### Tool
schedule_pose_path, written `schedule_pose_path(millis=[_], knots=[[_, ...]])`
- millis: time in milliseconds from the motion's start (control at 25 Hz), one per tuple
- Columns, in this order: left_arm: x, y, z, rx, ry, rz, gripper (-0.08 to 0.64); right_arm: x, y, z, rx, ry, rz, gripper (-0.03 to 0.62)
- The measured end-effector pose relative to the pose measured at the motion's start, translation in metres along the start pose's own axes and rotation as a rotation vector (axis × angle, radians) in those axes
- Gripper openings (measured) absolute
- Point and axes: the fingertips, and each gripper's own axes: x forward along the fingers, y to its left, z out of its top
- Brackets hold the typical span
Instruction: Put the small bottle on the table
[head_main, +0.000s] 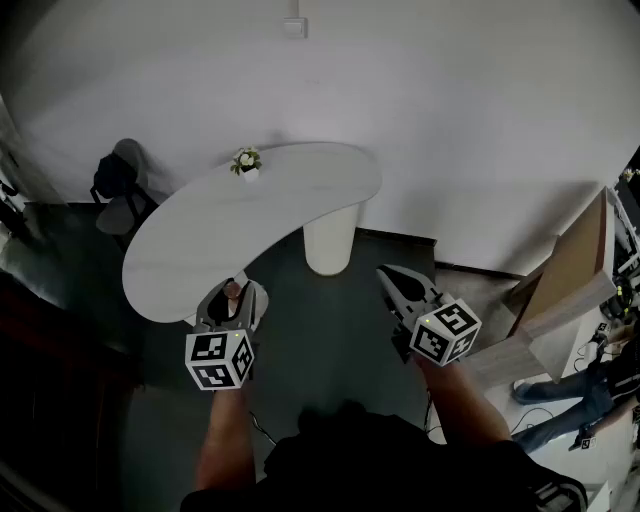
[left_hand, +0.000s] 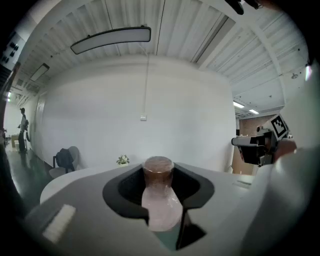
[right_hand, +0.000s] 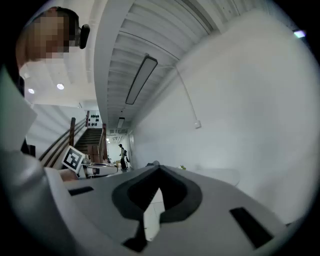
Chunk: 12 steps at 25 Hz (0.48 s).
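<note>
Curved white table (head_main: 285, 205) w/ small flower pot (head_main: 246, 163).

In the head view the left gripper (head_main: 234, 286) covers nearly all of the small bottle (head_main: 232, 292), and in the left gripper view the jaw bodies hide its lower end. The same gripper hides a piece of the near edge of the table (head_main: 290, 200), and the plant (head_main: 246, 160) on it is too small to tell its kind. The picture's right edge cuts off a person (head_main: 570, 383).
</note>
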Motion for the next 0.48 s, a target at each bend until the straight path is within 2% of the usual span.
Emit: schedule_pose_path(millis=[320,480], knots=[[0.006,-0.022,-0.002,0.008,0.012,-0.003,0.149,-0.014,-0.017,-0.003,-0.001,-0.001,0.002,0.008],[0.008,-0.031,-0.004,0.008,0.017,-0.003,0.149,-0.019,-0.026,-0.006,0.030,-0.008,0.001,0.008]])
